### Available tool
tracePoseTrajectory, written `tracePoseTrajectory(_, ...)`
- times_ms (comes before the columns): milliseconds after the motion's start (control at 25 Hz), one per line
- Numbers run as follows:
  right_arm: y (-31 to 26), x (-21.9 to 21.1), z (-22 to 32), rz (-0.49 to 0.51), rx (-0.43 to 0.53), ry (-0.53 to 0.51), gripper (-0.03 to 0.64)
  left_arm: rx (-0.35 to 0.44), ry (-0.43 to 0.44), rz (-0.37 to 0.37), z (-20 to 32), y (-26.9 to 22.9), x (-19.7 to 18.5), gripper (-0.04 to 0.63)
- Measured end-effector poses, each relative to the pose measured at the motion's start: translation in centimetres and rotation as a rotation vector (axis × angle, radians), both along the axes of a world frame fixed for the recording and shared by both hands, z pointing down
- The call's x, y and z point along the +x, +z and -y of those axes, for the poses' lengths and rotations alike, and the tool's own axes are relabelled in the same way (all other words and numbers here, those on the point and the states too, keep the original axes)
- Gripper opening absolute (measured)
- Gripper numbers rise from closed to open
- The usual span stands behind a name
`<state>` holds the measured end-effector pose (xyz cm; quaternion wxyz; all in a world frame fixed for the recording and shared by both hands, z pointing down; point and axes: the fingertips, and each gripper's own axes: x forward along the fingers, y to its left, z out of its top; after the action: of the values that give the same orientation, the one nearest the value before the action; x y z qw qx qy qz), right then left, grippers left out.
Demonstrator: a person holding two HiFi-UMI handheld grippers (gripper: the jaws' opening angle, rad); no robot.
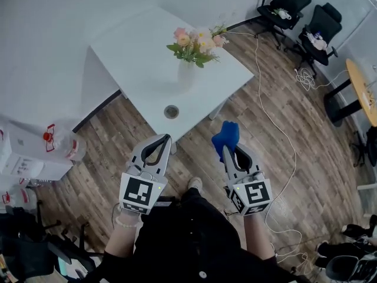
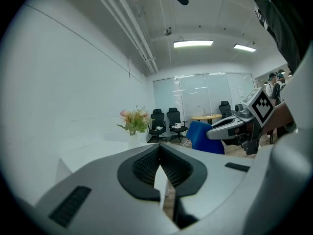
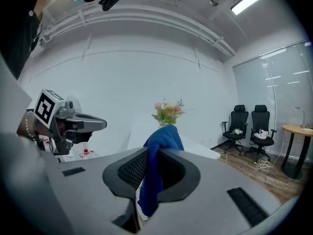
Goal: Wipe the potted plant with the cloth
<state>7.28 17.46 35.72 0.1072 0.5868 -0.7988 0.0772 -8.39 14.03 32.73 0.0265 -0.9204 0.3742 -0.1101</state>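
Note:
The potted plant (image 1: 197, 45), pink and cream flowers in a white vase, stands on the white table (image 1: 141, 69) ahead of me. It also shows in the left gripper view as the plant (image 2: 134, 122) and in the right gripper view as the plant (image 3: 167, 112). My right gripper (image 1: 227, 148) is shut on a blue cloth (image 1: 226, 135), which bunches above the jaws and hangs below them as the cloth (image 3: 155, 170). My left gripper (image 1: 164, 140) is shut with nothing in it, its tips short of the table's near edge. Both grippers are held over the wooden floor.
A round grey fitting (image 1: 171, 111) sits in the table near its front edge. Black office chairs (image 1: 303, 13) and a white cable (image 1: 277, 128) lie to the right. A water jug with a red cap (image 1: 56, 143) and boxes stand at the left.

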Motion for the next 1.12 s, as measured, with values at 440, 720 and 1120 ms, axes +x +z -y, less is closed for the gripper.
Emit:
tracePoseTrajectory(440,0.0,4.1,7.3,-0.007,-0.006,-0.108,0.072,0.034,-0.082,-0.006,6.5,0.2,3.1,0.012)
tracePoseTrajectory(720,0.4,5.8,8.9,0.012,-0.016,-0.137,0.072,0.006,-0.069,0.026,7.9,0.9,4.5,0.012)
tracePoseTrajectory(1120,1.2,5.9,10.5,0.042,-0.037,-0.164,0.072,-0.027,-0.102,0.012,11.3,1.4,3.5,0.014)
